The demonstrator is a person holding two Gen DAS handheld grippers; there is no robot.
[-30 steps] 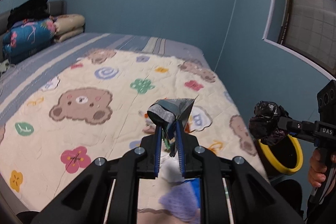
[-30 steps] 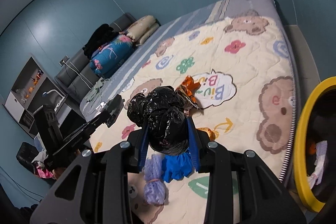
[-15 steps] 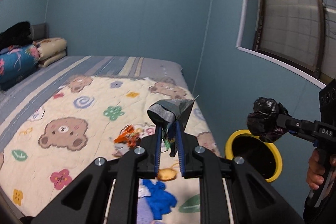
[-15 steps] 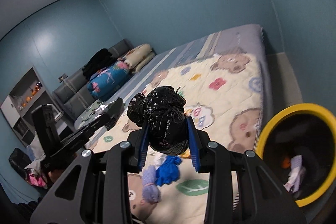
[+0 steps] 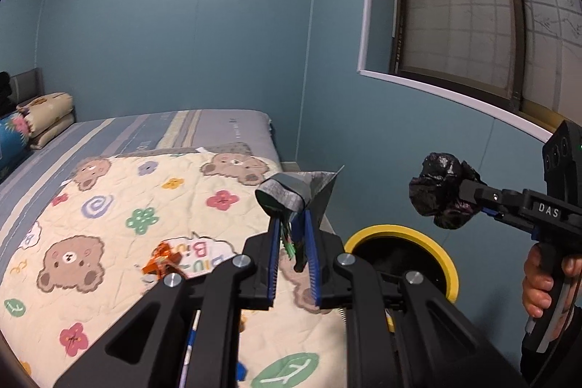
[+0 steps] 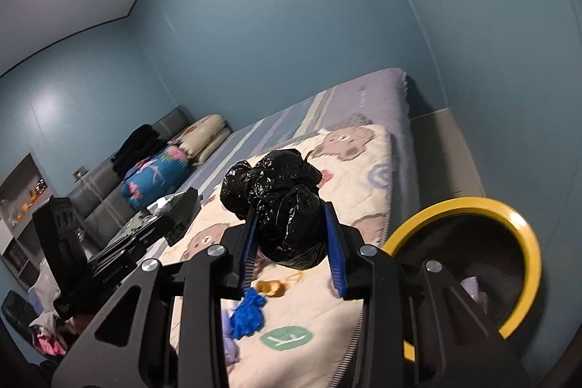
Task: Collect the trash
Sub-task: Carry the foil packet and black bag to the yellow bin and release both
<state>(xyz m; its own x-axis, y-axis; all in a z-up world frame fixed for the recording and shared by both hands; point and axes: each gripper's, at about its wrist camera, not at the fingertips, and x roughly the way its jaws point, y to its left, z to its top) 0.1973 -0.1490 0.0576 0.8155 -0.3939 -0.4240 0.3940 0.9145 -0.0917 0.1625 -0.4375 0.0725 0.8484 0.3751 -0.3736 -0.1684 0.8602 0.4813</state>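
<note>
Two grips loaded: left gripper (image 5: pixel 293 235) clamps a light, crinkly wrapper (image 5: pixel 291 193); right gripper (image 6: pixel 291 242) squeezes a soft black bag (image 6: pixel 280 195) mid-bulge, both raised beside the bin (image 5: pixel 433 242).

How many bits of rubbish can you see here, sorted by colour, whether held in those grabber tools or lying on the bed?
Black: 1, the crumpled black bag held in the right gripper
Grey: 1, the silver-grey wrapper held in the left gripper
Orange: 1, the orange wrapper on the quilt
Blue: 1, the blue glove
Lilac: 1, the lilac scrap
Tan: 1, the tan piece
Total: 6
</note>
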